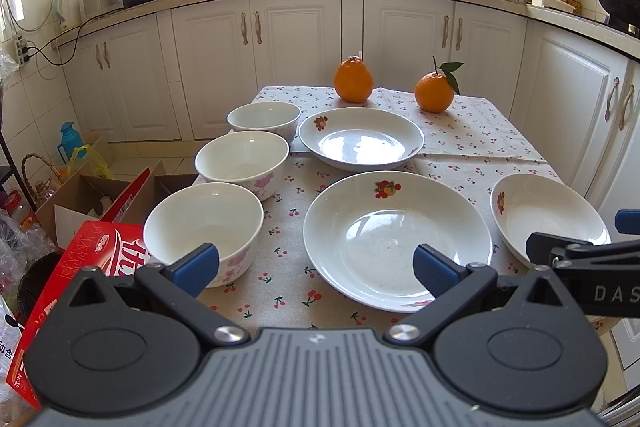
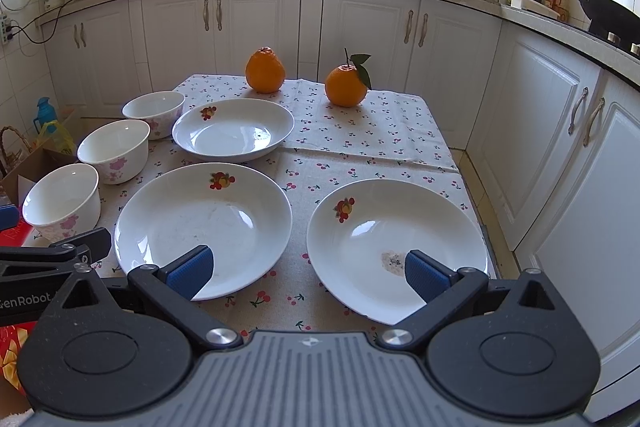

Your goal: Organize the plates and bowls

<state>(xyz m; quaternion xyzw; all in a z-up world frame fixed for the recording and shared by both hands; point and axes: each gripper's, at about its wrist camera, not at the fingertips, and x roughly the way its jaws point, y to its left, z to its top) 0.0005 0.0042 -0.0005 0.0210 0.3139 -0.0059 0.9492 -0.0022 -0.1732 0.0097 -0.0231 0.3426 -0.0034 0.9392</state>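
Hovering at the near table edge, I hold my left gripper (image 1: 316, 265) and right gripper (image 2: 306, 269) with jaws spread wide, empty. Taking the middle plate (image 2: 204, 227) as landmark: three bowls (image 1: 244, 161) line up to its left, a second plate (image 2: 234, 129) lies behind it, a third plate (image 2: 396, 247) to its right, all still apart, presumably laid out for stacking. Two oranges (image 2: 346, 85) sit beyond. My gripper bodies hide the plates' near rims.
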